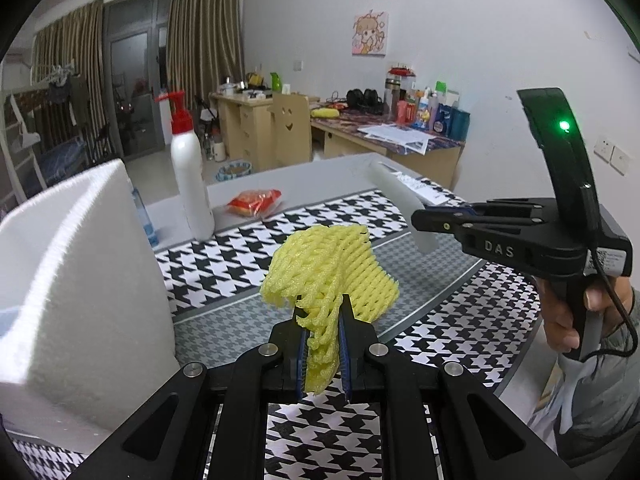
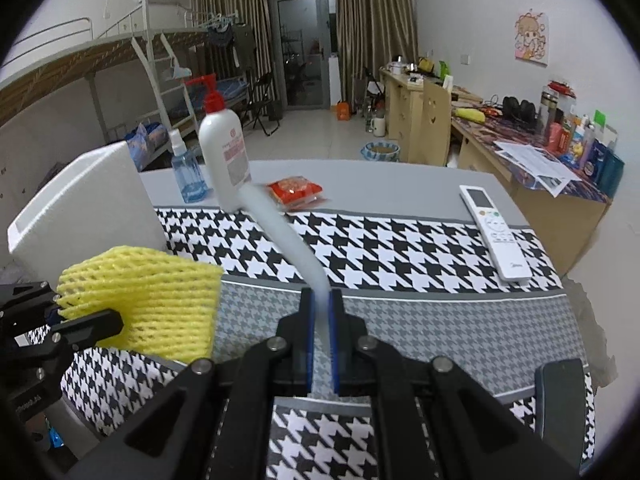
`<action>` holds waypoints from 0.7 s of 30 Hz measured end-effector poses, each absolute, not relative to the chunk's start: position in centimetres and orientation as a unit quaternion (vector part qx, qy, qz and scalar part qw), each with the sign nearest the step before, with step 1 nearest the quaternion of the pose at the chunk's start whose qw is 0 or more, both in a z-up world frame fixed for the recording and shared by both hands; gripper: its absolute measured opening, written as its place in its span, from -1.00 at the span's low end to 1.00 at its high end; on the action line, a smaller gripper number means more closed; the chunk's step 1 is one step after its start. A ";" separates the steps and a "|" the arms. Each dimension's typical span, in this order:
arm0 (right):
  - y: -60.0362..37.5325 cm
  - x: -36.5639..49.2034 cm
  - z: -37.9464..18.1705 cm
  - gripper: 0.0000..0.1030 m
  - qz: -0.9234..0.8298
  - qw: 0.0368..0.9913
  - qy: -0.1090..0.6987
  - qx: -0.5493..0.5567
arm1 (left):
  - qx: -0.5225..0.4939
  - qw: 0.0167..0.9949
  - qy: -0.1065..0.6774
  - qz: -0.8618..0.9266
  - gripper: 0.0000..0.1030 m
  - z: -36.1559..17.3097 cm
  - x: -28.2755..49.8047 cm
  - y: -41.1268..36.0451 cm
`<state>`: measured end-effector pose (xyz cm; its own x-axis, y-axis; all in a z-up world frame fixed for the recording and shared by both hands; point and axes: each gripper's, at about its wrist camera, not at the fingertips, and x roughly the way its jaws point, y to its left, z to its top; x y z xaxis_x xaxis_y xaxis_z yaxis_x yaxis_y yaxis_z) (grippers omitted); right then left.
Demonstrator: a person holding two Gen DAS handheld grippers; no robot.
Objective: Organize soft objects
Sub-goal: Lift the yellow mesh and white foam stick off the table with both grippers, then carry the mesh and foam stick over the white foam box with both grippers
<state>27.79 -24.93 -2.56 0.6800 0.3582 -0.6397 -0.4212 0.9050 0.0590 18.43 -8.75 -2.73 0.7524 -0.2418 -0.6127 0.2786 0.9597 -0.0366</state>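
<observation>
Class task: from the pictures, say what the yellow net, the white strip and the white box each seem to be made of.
Yellow net: foam mesh, matte; open lattice, crumples in the tool. White strip: likely foam sheet, translucent; bends under its own weight. White box: probably expanded polystyrene; thick, grainy walls.

Box: white foam box (image 2: 84, 204) stands on the counter (image 2: 400, 178) at left.
Bottles: white pump bottle (image 2: 225, 152) right of clear spray bottle (image 2: 187, 174), behind the houndstooth cloth (image 2: 400, 248).
Packet: red snack packet (image 2: 295, 191) right of pump bottle.
Remote: white remote control (image 2: 495, 232) on cloth, far right.

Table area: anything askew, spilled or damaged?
Nothing spilled or damaged. The yellow foam net is crumpled in the left gripper; the white foam strip bends in the right gripper. The pump bottle stands upright.
</observation>
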 end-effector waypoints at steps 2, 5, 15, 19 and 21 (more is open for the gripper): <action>-25.0 27.1 -2.0 -0.83 0.215 0.918 0.331 -0.040 | 0.032 0.938 0.318 -0.138 -0.74 -2.4 18.1 -8.6; -24.8 26.3 -1.3 -0.83 0.214 0.923 0.318 -0.036 | 0.033 0.941 0.306 -0.139 -0.74 -1.7 17.6 -8.3; -23.8 23.6 1.2 -0.83 0.229 0.934 0.274 -0.029 | 0.036 0.954 0.268 -0.131 -0.74 0.5 16.0 -6.7; -23.3 23.0 1.8 -0.83 0.237 0.934 0.264 -0.028 | 0.033 0.959 0.253 -0.127 -0.74 1.4 15.5 -6.1; -23.1 22.7 2.1 -0.83 0.242 0.934 0.261 -0.025 | 0.033 0.960 0.247 -0.126 -0.74 1.7 15.3 -6.0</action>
<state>22.66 -23.06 2.12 0.7466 0.4394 -0.4995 -0.4653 0.8815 0.0798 15.30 -5.99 1.67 0.8459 -0.2261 -0.4831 0.2590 0.9659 0.0014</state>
